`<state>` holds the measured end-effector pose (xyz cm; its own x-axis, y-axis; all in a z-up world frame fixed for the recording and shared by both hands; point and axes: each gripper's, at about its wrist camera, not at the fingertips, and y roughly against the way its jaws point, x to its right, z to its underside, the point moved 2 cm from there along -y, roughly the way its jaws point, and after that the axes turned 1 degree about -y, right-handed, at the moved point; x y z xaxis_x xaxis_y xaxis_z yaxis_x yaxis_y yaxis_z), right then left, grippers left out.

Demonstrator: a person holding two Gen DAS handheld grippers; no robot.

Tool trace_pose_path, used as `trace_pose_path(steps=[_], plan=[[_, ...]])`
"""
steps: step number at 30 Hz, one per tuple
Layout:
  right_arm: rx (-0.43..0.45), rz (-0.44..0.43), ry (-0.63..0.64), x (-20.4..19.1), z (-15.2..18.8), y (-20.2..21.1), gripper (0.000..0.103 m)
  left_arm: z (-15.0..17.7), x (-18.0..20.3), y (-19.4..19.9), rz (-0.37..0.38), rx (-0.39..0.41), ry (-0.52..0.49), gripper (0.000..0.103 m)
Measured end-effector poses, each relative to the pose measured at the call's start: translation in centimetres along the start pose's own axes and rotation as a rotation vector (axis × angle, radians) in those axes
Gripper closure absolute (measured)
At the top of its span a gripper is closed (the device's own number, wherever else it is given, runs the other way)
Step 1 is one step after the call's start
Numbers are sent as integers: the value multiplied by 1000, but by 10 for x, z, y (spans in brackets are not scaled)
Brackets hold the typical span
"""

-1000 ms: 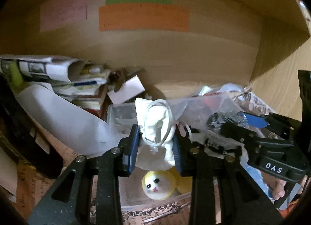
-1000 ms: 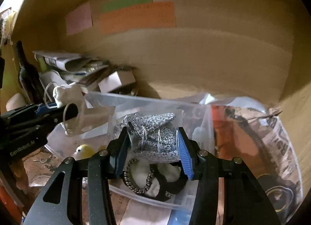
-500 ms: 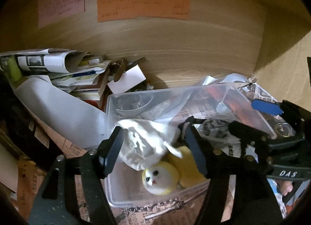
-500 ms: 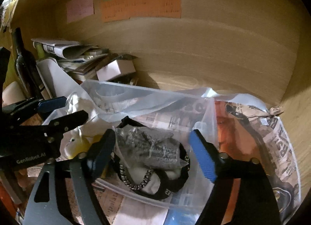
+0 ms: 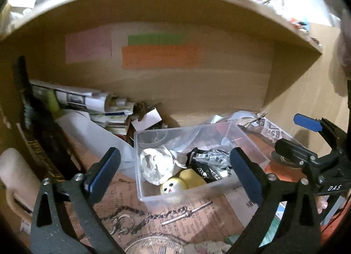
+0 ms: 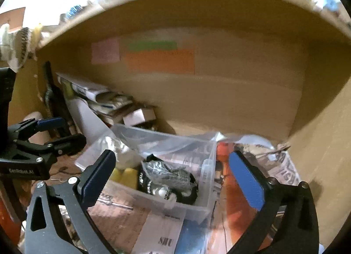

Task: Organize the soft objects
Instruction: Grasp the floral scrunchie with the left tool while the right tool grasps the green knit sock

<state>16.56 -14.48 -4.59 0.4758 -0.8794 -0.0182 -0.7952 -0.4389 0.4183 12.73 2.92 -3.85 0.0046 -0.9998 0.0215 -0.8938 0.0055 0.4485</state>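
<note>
A clear plastic box (image 5: 140, 164) sits on the shelf floor. In it lie a white cloth pouch (image 5: 155, 164), a yellow plush chick (image 5: 175, 185) and a bagged grey-black soft item with a black band (image 5: 210, 161). The box (image 6: 206, 208) and the bagged item (image 6: 169, 172) also show in the right wrist view. My left gripper (image 5: 175, 175) is open and empty, in front of the box. My right gripper (image 6: 171, 177) is open and empty, held back from the box; it shows at the right in the left wrist view (image 5: 307, 140).
Rolled newspapers and papers (image 5: 87, 100) are piled at the back left beside a small white card box (image 5: 147, 118). A dark bottle (image 5: 35, 126) stands at the left. Newspaper (image 5: 272, 131) lies right of the box. A chain (image 5: 131, 214) lies in front. Coloured notes (image 5: 160, 56) hang on the back wall.
Both grippers opened, dropped the white pouch and the bagged grey item into the box, then pulled back and up away from it.
</note>
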Motion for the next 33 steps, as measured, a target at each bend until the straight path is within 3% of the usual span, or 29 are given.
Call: trace_pose_path(steps=[7,20,29,33], plan=[[0,9,35,-14,22,26,0,30,8,22,-14,-37,-37,0],[-261,-84,-98,-27,105,11,0,113,18,12,32,-271,-2,0],[-403,-123,-57,-44,149,2,0,153,25,-6,71,-396,10,0],[-402,-111,-31,-45,153,4,14,157,22,-6,66,-370,21,6]])
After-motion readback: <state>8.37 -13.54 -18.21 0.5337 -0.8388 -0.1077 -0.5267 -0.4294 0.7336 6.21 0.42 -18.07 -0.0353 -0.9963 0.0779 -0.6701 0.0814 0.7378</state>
